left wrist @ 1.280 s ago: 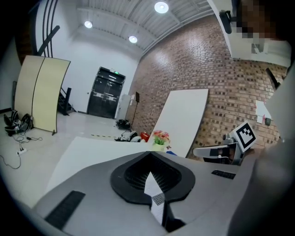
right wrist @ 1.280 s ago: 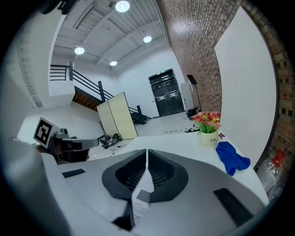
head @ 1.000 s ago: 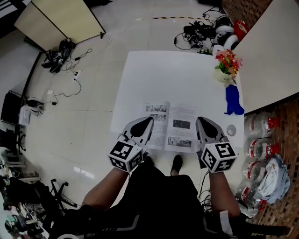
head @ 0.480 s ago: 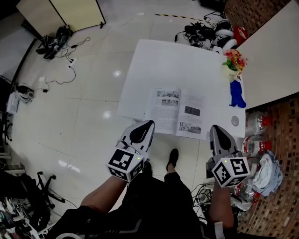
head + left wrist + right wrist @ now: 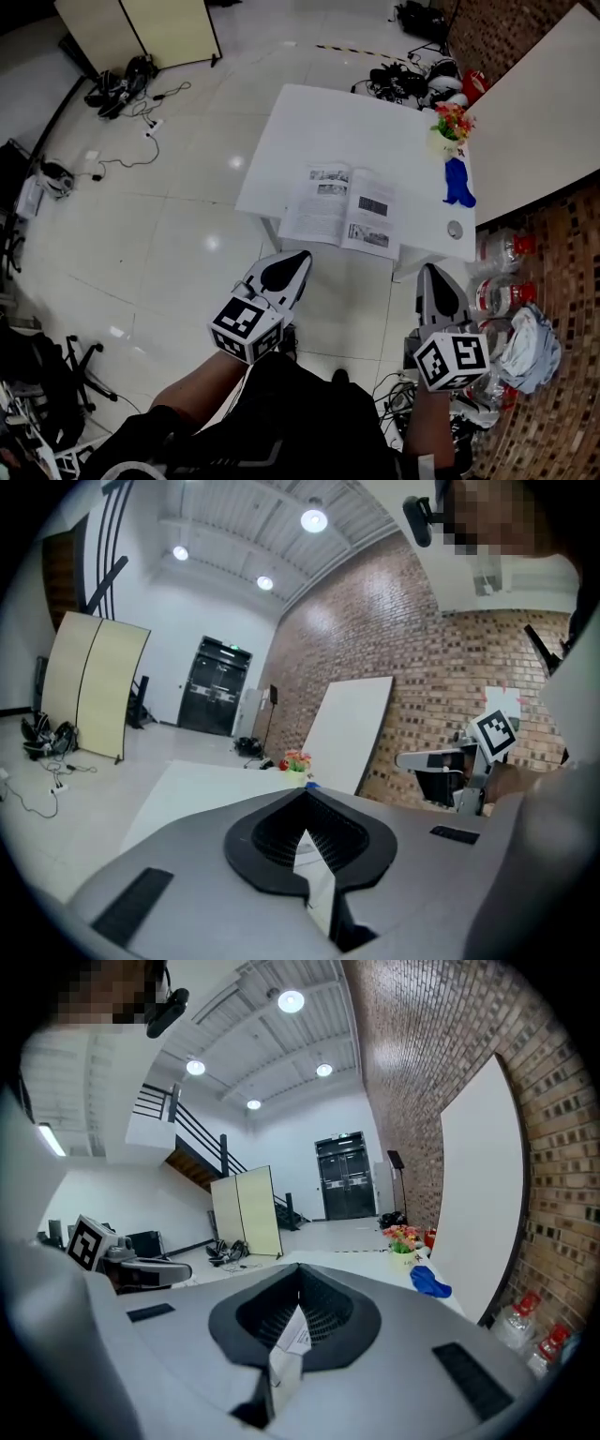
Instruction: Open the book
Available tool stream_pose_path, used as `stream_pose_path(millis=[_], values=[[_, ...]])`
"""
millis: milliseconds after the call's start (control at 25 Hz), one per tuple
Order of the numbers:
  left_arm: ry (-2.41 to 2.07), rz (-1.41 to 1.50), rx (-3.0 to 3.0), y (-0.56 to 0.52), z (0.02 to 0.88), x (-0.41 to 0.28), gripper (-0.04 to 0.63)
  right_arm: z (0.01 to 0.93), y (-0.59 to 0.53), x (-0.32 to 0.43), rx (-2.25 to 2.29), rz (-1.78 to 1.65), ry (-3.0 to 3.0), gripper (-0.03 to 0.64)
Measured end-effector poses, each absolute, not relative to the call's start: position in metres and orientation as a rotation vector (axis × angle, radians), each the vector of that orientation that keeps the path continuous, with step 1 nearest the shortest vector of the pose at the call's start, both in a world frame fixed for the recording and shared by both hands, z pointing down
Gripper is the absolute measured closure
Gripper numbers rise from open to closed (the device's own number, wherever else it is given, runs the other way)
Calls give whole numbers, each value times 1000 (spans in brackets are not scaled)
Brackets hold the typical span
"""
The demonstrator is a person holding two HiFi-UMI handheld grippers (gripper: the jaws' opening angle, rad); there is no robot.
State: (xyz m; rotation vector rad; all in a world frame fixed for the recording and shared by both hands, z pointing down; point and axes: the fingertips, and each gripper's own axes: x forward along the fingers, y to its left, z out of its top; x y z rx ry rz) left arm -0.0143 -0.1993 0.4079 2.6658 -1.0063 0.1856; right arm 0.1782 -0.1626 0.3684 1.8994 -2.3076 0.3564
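Note:
The book (image 5: 342, 208) lies open and flat on the white table (image 5: 347, 122), near its front edge, showing printed pages with photos. Both grippers hang over the floor, well short of the table and touching nothing. My left gripper (image 5: 298, 258) points toward the table's front left corner, jaws together. My right gripper (image 5: 431, 272) is below the table's front right corner, jaws together too. In the left gripper view, a sliver of the book (image 5: 314, 864) shows through the slot behind the left gripper's (image 5: 305, 794) tips. The right gripper view gives the same kind of glimpse of a page (image 5: 286, 1344).
A flower pot (image 5: 448, 127), a blue object (image 5: 458, 183) and a small round disc (image 5: 456, 229) sit along the table's right side. Water bottles (image 5: 502, 248) stand on the floor by the brick wall. Cables and gear (image 5: 408, 75) lie beyond the table.
Both grippers have come off the open book and drawn back from the table, now over the floor. The book has stayed open in place.

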Motion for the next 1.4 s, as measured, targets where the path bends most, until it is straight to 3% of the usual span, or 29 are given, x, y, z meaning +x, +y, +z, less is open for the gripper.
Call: stream_pose_path(millis=[440,1120,1400], values=[[-1201,122,2648,-45,369,54,600,351,-19,235,1763,313,-2453,615],[-1152,78,2706,163,372,-112,600,343,179,97,1879,227,-2369,615],[-1056,71,2724,238,370,-126,600,329,269,79,1940,195,-2374,615]])
